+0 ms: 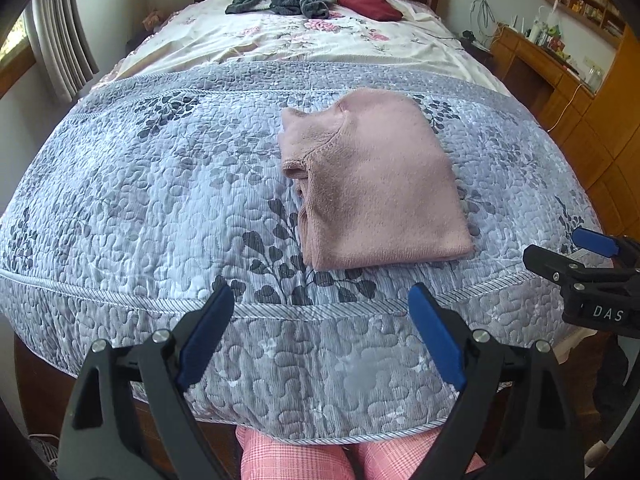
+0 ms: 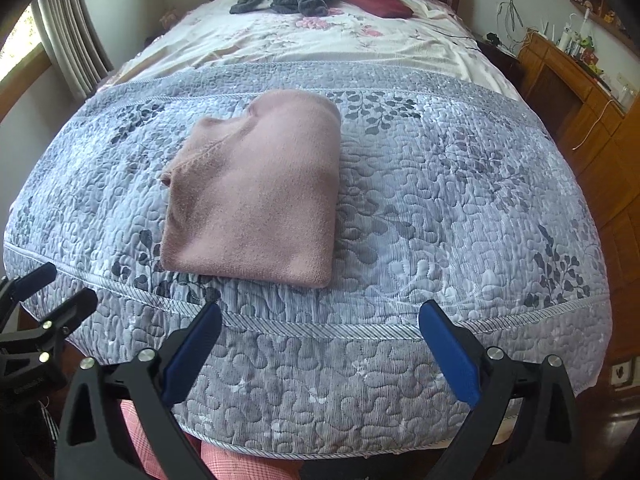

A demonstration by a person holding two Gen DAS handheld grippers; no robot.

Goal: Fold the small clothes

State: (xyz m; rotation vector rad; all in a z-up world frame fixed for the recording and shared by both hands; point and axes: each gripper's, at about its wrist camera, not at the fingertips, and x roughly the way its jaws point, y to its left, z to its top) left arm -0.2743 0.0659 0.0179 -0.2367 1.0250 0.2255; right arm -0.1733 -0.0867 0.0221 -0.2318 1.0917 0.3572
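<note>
While spread empty: left hand-held gripper (image 1: 320, 304) | right hand-held gripper (image 2: 320, 320) | pink sweater (image 2: 256, 196) folded

1. The folded pink fuzzy knit sweater (image 1: 376, 188) looks soft and matt, ribbed along its seams.
2. The grey-blue quilted leaf-print bedspread (image 2: 440, 208) is puckered cloth with a slight sheen.
3. The left gripper (image 1: 320, 336) is matt black plastic with blue pads and shiny metal pins.
</note>
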